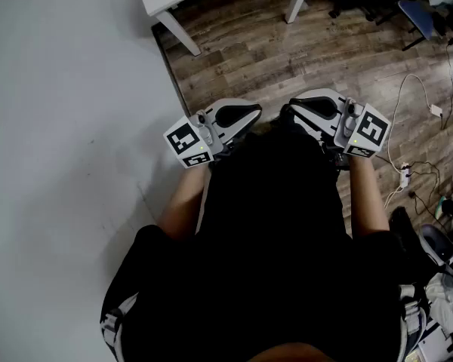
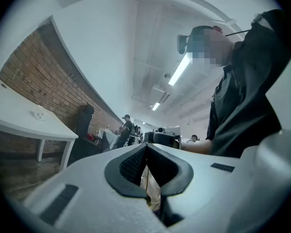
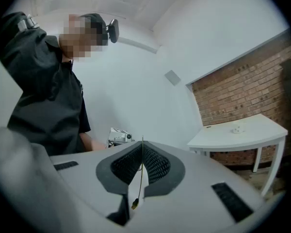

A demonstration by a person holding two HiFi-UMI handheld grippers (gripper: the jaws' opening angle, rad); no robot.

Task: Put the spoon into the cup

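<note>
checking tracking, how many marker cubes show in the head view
2. One black-and-white square-marker cube sits left of the person's dark torso; the second cube sits to its right. None looks hidden.

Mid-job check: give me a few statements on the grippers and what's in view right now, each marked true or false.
1. The left gripper and right gripper are held close to the person's torso. True.
2. The right gripper grips a spoon. False: its jaws are shut and no spoon shows.
3. A cup stands between the grippers. False: no cup shows in any view.
4. A white table stands by a brick wall. True.
</note>
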